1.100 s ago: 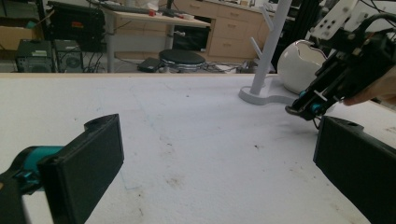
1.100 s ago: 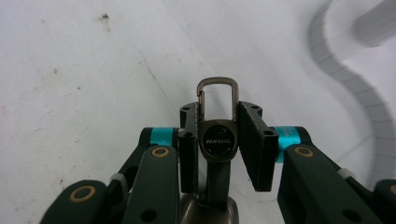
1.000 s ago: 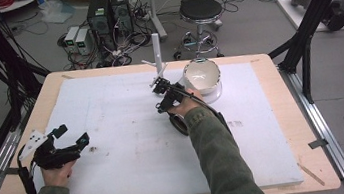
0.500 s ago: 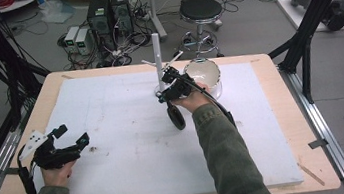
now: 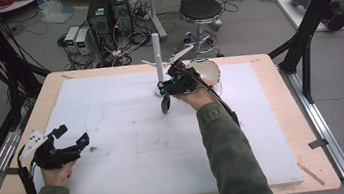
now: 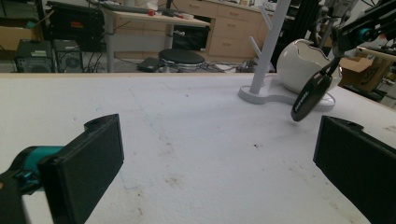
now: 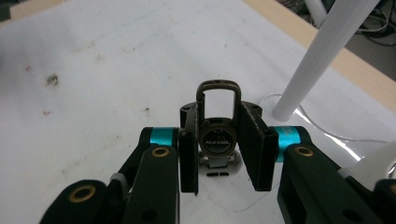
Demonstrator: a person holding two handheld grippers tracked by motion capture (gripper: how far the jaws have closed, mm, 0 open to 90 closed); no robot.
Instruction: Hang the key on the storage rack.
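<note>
Hanging from the right claw (image 7: 219,154), clamped between its jaws, a key fob (image 7: 217,138); left claw (image 6: 219,172) apart.

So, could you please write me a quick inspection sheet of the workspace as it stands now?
Surface: white mat on a wooden table, with scuffs and small stains.
Job's things: white peg stand; white bowl beside it; black key fob hanging from its ring.
Clutter: nothing seen on the mat.
Grippers: right gripper shut on the fob's ring; left gripper open, holding nothing.
Cables: one trails from each gripper.
Surroundings: stool, computers, floor cables.
</note>
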